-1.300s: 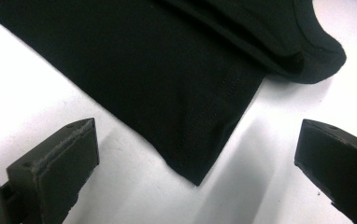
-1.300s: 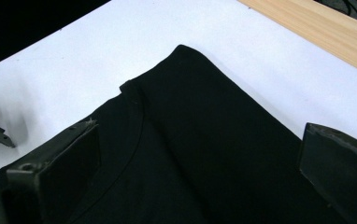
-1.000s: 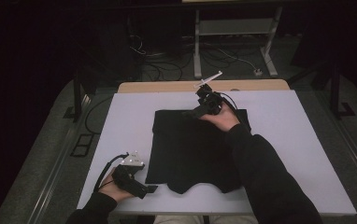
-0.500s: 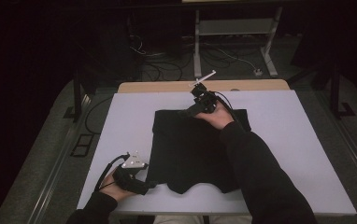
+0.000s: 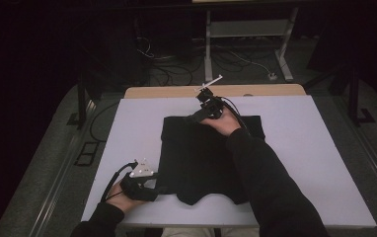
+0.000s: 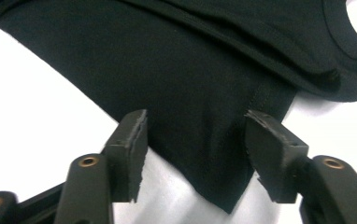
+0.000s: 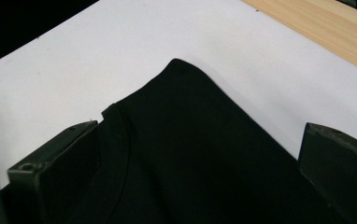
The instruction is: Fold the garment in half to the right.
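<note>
Black cloth: we see a dark garment (image 5: 206, 158) lying flat on the white bench (image 5: 315, 148), its long axis running from 12 o'clock, the far edge, to 6 o'clock, the near edge by the person.

Left claw (image 5: 149, 190): at about 7 o'clock on the bench, at the garment's near left corner. In the left claw's own view (image 6: 193, 158) that corner (image 6: 214, 177) points down between the two jaws. The jaws have just been closing around it, and we see white bench in the gap on each side, so they stand partly open and do not yet pinch the fabric.

Right claw (image 5: 196, 117): at about 12 o'clock, over the garment's far edge, near the far left corner. In its own view (image 7: 195, 177) the jaws stand wide apart with the rounded corner (image 7: 181, 74) ahead of them and cloth lying between; no pad presses on it, so it holds nothing.

Key relation: we judge the left claw the nearer to a grip, since its corner already sits between the jaws. The right claw's corner lies just beyond its tips.

Wooden strip (image 5: 176, 92): bare bench edge at 12 o'clock, beyond the white surface.
</note>
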Demonstrator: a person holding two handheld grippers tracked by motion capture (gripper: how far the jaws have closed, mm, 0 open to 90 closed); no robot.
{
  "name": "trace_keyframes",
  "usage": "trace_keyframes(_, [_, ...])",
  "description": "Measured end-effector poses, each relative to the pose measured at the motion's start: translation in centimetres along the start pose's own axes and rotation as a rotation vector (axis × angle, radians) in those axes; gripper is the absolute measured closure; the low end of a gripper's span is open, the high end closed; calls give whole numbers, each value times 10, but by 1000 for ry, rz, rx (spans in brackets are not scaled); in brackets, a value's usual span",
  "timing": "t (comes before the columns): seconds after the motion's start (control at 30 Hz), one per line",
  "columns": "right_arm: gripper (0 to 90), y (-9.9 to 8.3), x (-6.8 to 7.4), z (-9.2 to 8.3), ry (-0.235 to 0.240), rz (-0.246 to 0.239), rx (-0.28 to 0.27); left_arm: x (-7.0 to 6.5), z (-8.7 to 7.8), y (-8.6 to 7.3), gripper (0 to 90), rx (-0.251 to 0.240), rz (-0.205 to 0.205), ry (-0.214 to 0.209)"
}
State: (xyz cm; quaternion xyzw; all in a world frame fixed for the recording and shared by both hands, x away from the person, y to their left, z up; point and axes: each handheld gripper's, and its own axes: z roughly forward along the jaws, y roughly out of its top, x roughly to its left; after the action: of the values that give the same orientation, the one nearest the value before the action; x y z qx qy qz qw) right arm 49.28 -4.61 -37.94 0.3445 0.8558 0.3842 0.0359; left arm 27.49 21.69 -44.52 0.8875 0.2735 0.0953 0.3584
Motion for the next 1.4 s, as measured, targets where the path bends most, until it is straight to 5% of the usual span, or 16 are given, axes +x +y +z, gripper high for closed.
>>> trace_keyframes(0.37, [0,9,0,11,-10,1,-8,2,2,7,688,15,6,39])
trace_keyframes(0.53, [0,13,0,22,-15,4,12,4,3,13,801,17,-7,12])
trace_keyframes(1.4, [0,29,4,80,-18,22,37,8,-6,17,827,-86,-65,-49])
